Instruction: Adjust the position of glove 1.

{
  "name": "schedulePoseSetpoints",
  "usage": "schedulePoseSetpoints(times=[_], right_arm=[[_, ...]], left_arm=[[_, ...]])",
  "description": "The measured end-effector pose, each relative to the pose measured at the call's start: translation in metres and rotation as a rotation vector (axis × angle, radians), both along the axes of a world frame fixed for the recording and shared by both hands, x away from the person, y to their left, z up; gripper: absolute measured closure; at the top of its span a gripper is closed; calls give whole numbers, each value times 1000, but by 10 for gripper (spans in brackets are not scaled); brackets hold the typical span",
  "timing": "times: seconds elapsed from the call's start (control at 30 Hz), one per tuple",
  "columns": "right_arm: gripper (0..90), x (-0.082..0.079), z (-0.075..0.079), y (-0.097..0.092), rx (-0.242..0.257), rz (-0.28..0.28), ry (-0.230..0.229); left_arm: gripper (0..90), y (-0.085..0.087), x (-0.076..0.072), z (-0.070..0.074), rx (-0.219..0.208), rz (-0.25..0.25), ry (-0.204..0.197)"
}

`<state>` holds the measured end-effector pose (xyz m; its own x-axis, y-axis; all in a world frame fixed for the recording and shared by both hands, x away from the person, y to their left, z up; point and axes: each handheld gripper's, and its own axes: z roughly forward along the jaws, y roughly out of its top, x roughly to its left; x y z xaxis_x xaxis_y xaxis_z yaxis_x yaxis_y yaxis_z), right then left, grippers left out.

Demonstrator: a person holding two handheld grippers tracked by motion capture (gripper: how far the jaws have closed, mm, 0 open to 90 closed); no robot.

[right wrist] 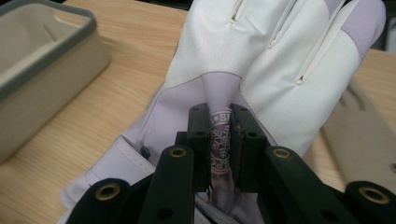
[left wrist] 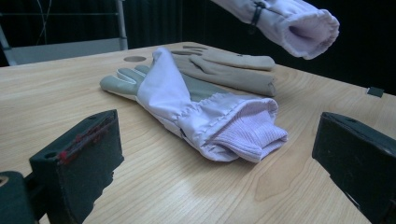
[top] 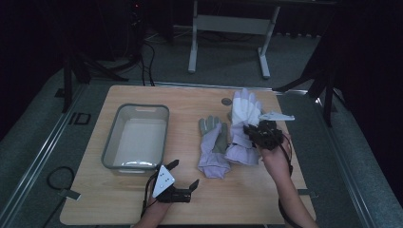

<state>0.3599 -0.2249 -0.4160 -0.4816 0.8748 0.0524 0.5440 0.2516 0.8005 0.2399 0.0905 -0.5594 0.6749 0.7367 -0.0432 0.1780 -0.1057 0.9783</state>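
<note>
- The right gripper [right wrist: 219, 140] is clamped on a pinched fold of the white and pale lilac fabric work glove [right wrist: 280, 60], holding it off the light wooden table [top: 142, 199]; in the left gripper view its ribbed cuff [left wrist: 303, 28] hangs in the air.
- The bite is only a thin ridge of cloth, so my guess is that a quick swing could pull it out of the jaws and drop the glove.
- The second lilac glove with a grey palm [top: 212, 147] lies just below; the dangling cuff might drag or snag it.
- The grey rectangular plastic tub [top: 137, 137] stands well apart to the left; a limp glove could drape over its rim rather than fall inside.
- The left gripper [top: 183, 176] rests open near the table's front edge, holding nothing.
</note>
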Motion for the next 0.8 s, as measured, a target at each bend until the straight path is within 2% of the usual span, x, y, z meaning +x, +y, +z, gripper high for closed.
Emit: schedulePoseSetpoints(times=[0.07,0.1,0.17,0.3,0.43,0.53,0.6,0.67,0.8], right_arm=[[800,1,0,6,4,8,7],[799,1,-2,27,-11,30,21],[799,2,-3,31,-14,36,26],[799,4,-11,59,-48,62,55],[799,7,-18,68,-54,69,78],[799,8,-27,76,-57,71,102],[797,10,-36,81,-77,74,122],[797,10,-36,81,-77,74,122],[793,19,-50,85,-96,71,152]], left_arm=[[17,0,0,0,0,0,0],[17,0,0,0,0,0,0],[17,0,0,0,0,0,-1],[17,0,0,0,0,-1,0],[17,0,0,0,-2,-2,0],[17,0,0,0,-2,-2,0],[17,0,0,0,-3,-2,1],[17,0,0,0,-4,-2,1],[17,0,0,0,-3,-2,2]])
